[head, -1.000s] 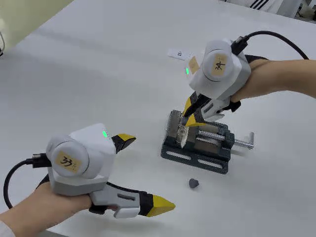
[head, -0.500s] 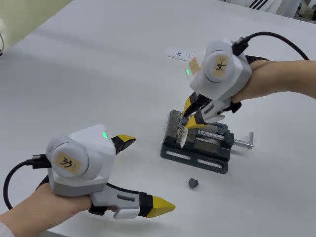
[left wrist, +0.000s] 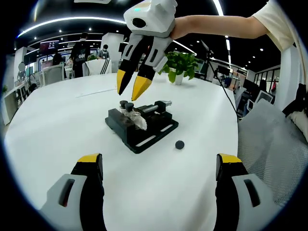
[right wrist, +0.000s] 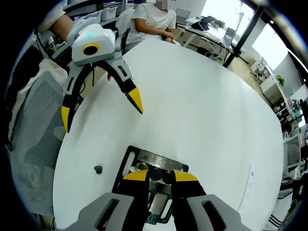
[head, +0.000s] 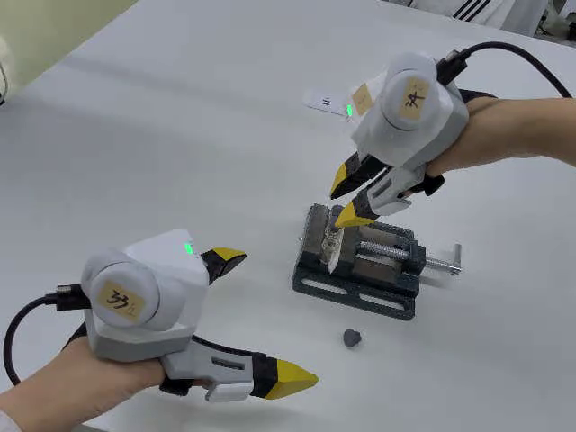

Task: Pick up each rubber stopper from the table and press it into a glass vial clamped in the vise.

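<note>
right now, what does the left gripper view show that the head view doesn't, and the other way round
The left gripper view adds the room: a plant past the table, people at desks, and a mesh chair at that view's right. The head view adds a white card lying beyond the vise and the cable of the right tool. Both share the vise with its vial, the loose stopper on the table, the right tool open above the vise, and the open left tool.
</note>
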Demonstrator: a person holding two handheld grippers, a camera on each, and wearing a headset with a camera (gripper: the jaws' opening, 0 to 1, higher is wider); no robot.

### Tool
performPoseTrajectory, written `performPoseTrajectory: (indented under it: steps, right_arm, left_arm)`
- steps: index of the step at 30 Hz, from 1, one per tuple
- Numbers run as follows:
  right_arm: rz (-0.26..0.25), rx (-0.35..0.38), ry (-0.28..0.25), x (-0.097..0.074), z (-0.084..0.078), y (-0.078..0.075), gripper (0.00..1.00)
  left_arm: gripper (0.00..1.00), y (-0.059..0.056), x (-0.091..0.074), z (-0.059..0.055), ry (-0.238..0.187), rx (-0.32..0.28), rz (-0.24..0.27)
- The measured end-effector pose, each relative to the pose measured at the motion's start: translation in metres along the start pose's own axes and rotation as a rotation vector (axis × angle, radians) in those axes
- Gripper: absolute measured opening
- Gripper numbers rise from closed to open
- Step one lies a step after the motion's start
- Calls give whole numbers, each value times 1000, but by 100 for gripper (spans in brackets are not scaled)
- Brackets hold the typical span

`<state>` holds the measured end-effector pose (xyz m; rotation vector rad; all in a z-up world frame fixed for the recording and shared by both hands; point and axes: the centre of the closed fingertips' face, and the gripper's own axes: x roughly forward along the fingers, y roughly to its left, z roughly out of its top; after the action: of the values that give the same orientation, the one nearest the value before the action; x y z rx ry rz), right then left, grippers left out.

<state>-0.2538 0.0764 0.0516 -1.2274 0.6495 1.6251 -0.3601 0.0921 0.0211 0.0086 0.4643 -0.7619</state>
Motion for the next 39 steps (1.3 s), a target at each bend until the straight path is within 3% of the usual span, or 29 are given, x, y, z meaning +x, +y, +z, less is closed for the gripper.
performPoseTrajectory:
  steps: [3, 12, 39]
  right_arm:
    - [24, 18, -6, -3, 2, 3, 12]
    - [66, 62, 43, 3, -9, 5, 1]
    - [99, 117, 50, 13, -11, 8, 0]
  left_arm:
    - [97, 0, 0, 1, -1, 0, 1]
    - [97, -1, 0, 3, -4, -4, 2]
    - [97, 6, -1, -9, 2, -26, 11]
